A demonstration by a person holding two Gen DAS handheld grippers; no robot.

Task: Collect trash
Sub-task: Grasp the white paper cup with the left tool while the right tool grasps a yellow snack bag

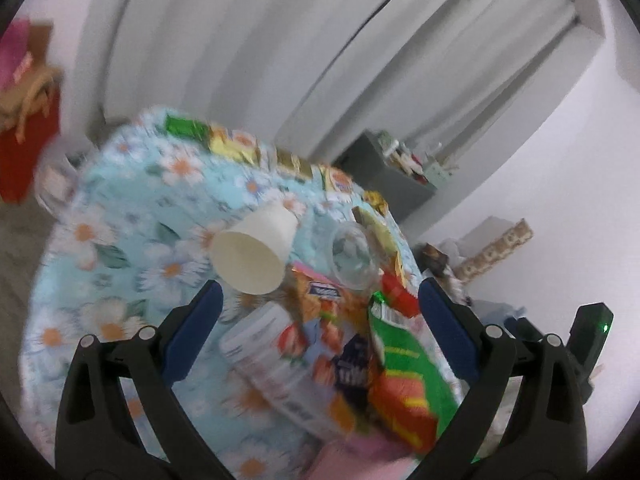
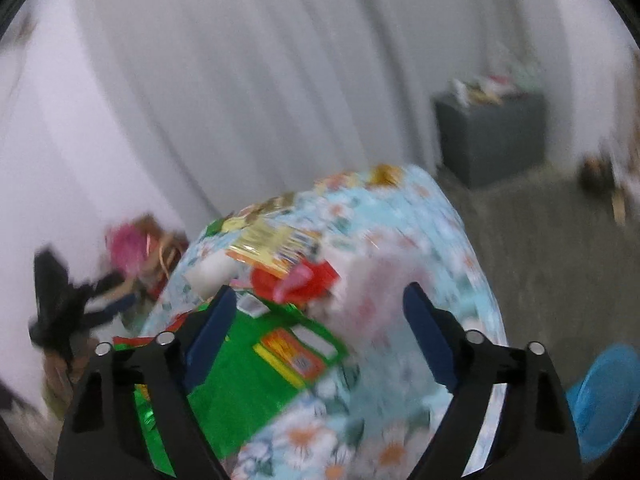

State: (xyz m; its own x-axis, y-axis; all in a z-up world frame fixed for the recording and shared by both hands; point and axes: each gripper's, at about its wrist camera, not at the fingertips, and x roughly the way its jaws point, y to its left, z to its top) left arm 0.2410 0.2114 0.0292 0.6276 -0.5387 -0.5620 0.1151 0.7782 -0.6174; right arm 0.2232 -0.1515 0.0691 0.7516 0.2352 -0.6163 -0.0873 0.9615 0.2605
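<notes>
A: On the counter [image 1: 100,216], under a blue daisy cloth, what is the biggest thing you see?

B: From the left wrist, a white tub [image 1: 276,364] lying on its side between the fingers of the left tool [image 1: 320,300]. Wrappers lie over it: an orange one [image 1: 328,320] and a green and red bag [image 1: 404,380].

A: Is the left tool holding any of it?

B: No. Its fingers stand wide apart, with nothing clamped between them.

A: And beyond them?

B: A paper cup [image 1: 252,252] lies tipped over, mouth toward the camera, just past the left finger. Beside it lies a clear plastic cup [image 1: 354,258], also on its side. A row of small packets [image 1: 256,148] runs along the far edge of the counter.

A: What does the right wrist show?

B: It is badly blurred. A green bag [image 2: 256,368] lies on the same counter [image 2: 460,240] near the left finger of the right tool [image 2: 320,300]. Past it sit a red piece [image 2: 308,280] and a yellow wrapper [image 2: 272,244]. The right tool's fingers are also spread, gripping nothing.

A: Anything off the counter?

B: A grey box [image 2: 492,136] stands by the white curtain [image 2: 240,80], and a blue basin [image 2: 604,396] sits low at the right.
</notes>
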